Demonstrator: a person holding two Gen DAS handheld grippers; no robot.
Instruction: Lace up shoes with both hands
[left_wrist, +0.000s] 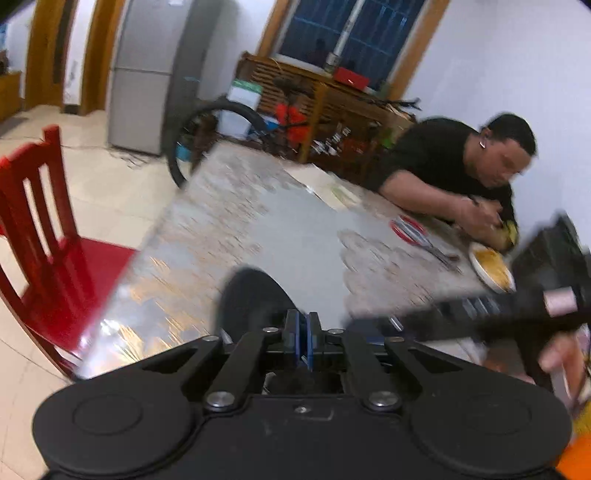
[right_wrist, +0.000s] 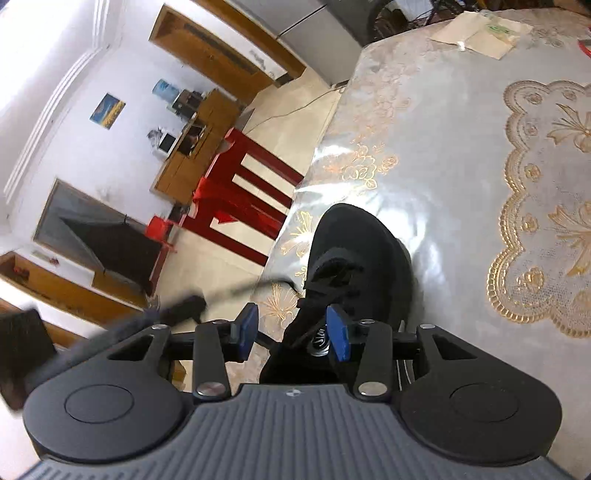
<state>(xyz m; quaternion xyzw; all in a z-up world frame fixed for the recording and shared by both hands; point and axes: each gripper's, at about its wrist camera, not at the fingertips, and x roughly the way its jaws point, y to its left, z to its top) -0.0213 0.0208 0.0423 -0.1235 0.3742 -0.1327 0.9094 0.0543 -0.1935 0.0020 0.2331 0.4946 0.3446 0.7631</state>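
A black fabric sneaker (right_wrist: 354, 258) is lying on the worktop (right_wrist: 461, 155), near its edge, with the rounded toe pointing away from both cameras. The worktop is wearing a glossy plastic cloth, grey with gold lace-like flower patterns. The sneaker is open at the top, and its tongue with a small round logo is showing; black laces (right_wrist: 332, 280) are crossing loosely over it.

The right gripper (right_wrist: 291, 330) is hovering just above the tongue with its jaws standing apart, and the blue pads (right_wrist: 338, 332) are pressing on nothing. A thin black lace end (right_wrist: 251, 286) is stretching from the sneaker to the left, towards the blurred left gripper (right_wrist: 184, 306). In the left wrist view, the left gripper (left_wrist: 303, 341) is having its jaws fully closed; whether the lace is caught between them I cannot tell.

Further on the worktop, a round white plate (left_wrist: 491, 267) is holding yellow food, and a person in a black shirt (left_wrist: 443, 162) is leaning over it. A red wooden chair (left_wrist: 44, 229) is standing beside.
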